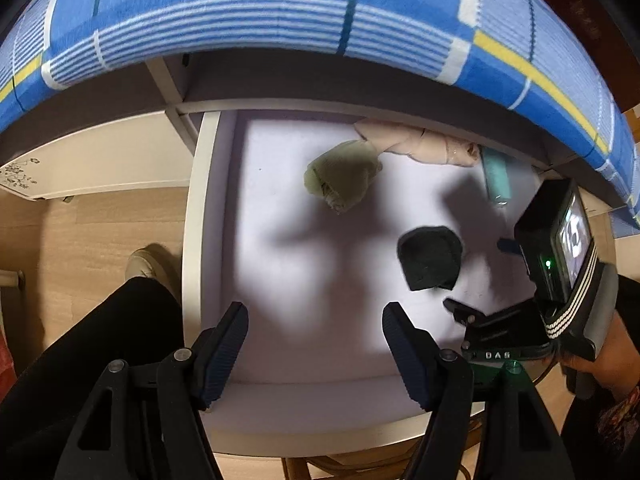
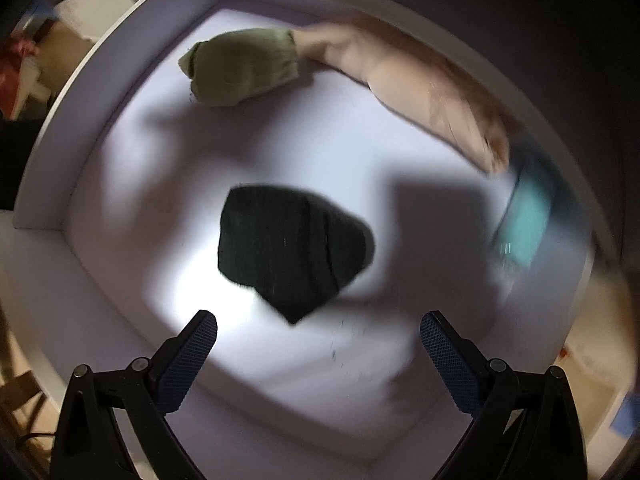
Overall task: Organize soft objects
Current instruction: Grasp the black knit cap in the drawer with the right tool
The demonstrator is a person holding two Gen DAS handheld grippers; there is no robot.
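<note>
Soft objects, four in a white drawer (image 1: 208, 184): dark knitted bundle (image 2: 292, 248) near the middle, olive knitted bundle (image 2: 244, 66) and long beige cloth (image 2: 408, 80) touching along the back wall, teal piece (image 2: 528, 220) at the right side, blurred. Sorting looks partly done; nothing is held. Left gripper (image 1: 316, 344) and right gripper (image 2: 318, 344) hover above, jaws spread wide and empty.
</note>
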